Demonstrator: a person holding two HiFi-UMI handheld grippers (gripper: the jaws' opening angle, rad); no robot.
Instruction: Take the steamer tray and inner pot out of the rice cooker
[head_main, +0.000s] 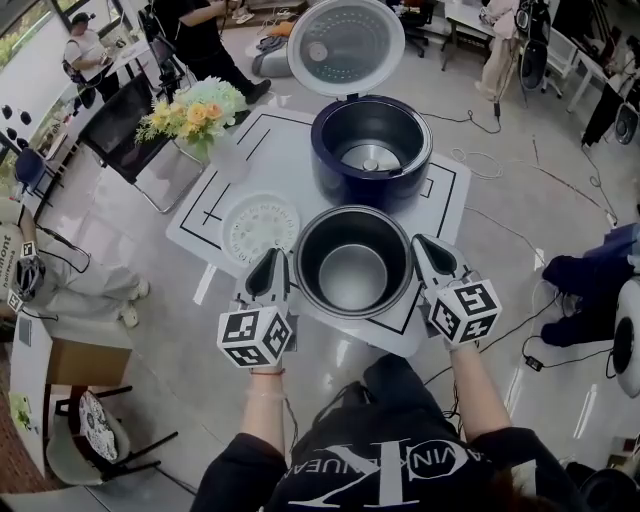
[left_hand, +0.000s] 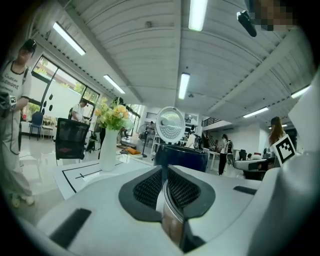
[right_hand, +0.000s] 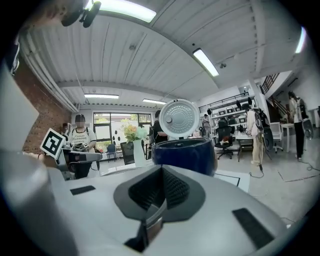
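The metal inner pot (head_main: 353, 262) hangs above the front of the white table (head_main: 440, 205), out of the dark blue rice cooker (head_main: 370, 150). My left gripper (head_main: 275, 262) is shut on the pot's left rim (left_hand: 172, 220). My right gripper (head_main: 422, 250) is shut on its right rim (right_hand: 152, 222). In both gripper views the thin rim sits pressed between the ribbed pads (left_hand: 150, 187) (right_hand: 172, 187). The cooker stands behind with its lid (head_main: 345, 45) raised and its cavity bare. The white perforated steamer tray (head_main: 260, 228) lies on the table, left of the pot.
A vase of flowers (head_main: 195, 115) stands at the table's back left corner. Black office chairs (head_main: 115, 130) and people (head_main: 85, 50) are on the left, and cables (head_main: 520, 160) run over the floor on the right. The cooker (left_hand: 180, 156) (right_hand: 185, 152) fills the middle of both gripper views.
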